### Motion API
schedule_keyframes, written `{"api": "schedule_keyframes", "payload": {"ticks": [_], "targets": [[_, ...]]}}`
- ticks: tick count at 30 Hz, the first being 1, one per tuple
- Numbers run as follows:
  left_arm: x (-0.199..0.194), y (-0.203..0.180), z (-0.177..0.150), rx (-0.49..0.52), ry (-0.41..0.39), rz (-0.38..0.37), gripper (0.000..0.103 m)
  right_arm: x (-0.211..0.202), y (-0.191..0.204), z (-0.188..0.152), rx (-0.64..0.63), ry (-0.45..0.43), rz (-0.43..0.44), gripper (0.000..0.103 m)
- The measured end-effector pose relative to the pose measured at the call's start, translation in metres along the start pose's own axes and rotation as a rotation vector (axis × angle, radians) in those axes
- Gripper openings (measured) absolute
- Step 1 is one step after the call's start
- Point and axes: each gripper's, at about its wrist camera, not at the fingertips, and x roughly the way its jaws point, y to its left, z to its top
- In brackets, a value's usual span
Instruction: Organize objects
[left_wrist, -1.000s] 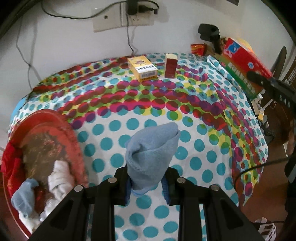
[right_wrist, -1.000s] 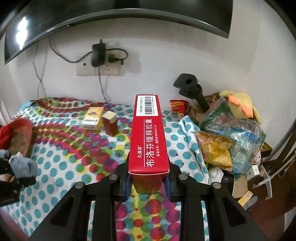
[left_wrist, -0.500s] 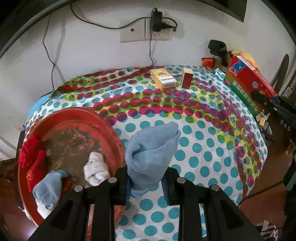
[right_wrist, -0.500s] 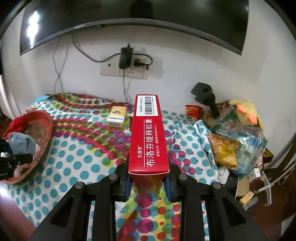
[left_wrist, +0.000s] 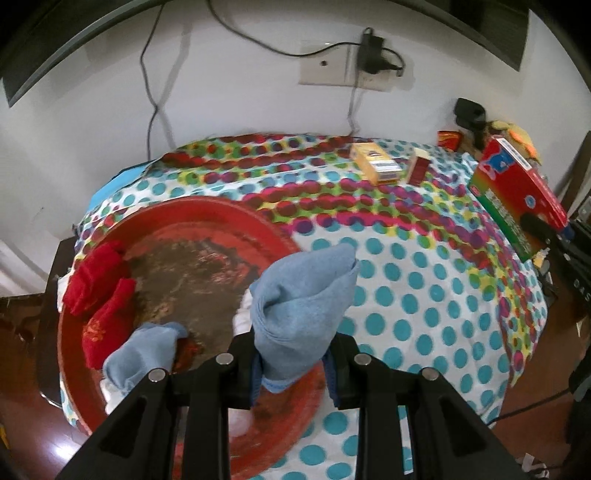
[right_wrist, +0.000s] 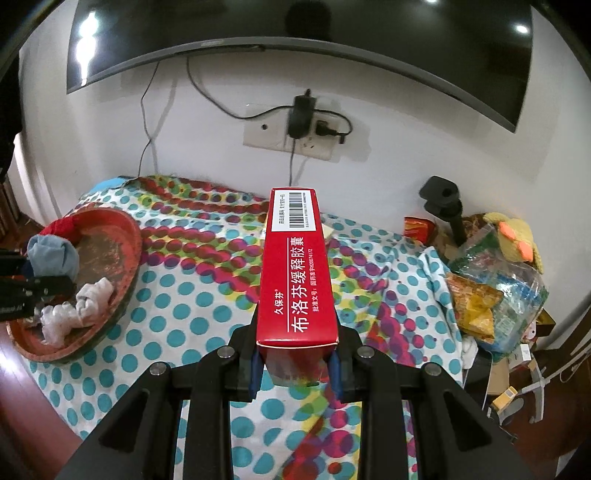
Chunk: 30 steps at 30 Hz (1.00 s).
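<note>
Blue sock (left_wrist: 303, 310) pinched in left hand-held gripper (left_wrist: 293, 373); right (right_wrist: 293, 363) clamps red box (right_wrist: 295, 273), seemingly.

The red box (right_wrist: 297, 273), centre of the right wrist view, bears white Chinese print: 久保芬 and 布洛芬缓释胶囊, beside a barcode on a white panel (its digits too small to read). Other packaging lettering is illegible.

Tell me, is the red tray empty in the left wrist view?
No, the red tray already holds red socks, a light blue sock and some white cloth.
</note>
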Motion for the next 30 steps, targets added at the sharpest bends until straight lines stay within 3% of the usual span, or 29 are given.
{"api": "schedule_keyframes", "payload": {"ticks": [30], "targets": [[0.032, 0.128, -0.006, -0.138, 0.051, 0.109, 0.028, 0.038, 0.106, 0.01, -0.087, 0.084, 0.113, 0.026]]}}
